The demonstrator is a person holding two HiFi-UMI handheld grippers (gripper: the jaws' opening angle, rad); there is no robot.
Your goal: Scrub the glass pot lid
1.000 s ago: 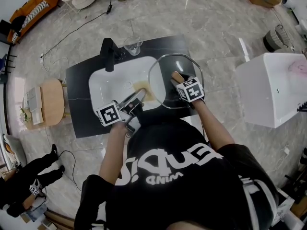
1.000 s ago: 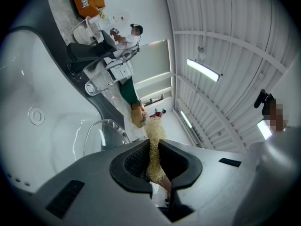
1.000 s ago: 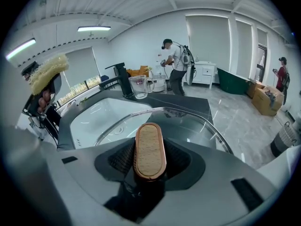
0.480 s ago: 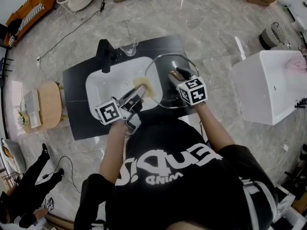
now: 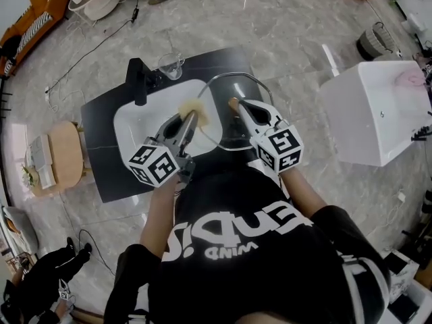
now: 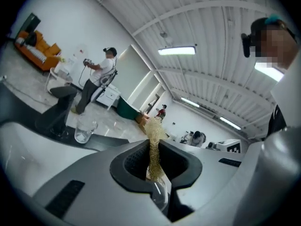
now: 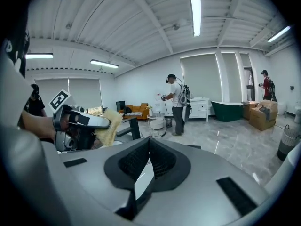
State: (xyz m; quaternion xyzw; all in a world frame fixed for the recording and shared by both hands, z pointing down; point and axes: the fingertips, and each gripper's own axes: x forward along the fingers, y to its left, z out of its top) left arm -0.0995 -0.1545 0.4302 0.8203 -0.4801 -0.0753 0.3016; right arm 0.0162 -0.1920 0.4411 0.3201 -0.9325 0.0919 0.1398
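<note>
Spanning the middle of the head view, a dark worktop (image 5: 101, 150) carries a white sink (image 5: 138, 123), and the person's torso cuts off its near edge. The glass pot lid (image 5: 226, 132) lies across the sink's right edge, part over the basin and part over the worktop, with its wooden knob (image 5: 233, 102) on top. Its near rim is covered by the body of the right claw (image 7: 149, 149), and whether the lid sits flat or tilted cannot be told.

The right claw's jaws have just been closing; its own view shows the pads pressed together with nothing caught between them. It is raised above the lid, and its tips appear just beside the knob in the head view, where touch cannot be judged.

The left claw (image 6: 153, 161) is over the sink, left of the lid. Its jaws pinch a straw-coloured scrubbing pad (image 5: 196, 109), which stands up out of the pads as a thin fibrous strip. The pad's tip is near the lid's left rim; contact cannot be made out.

A black tap (image 5: 137, 79) and a clear glass cup (image 5: 170, 65) stand at the sink's far edge.
</note>
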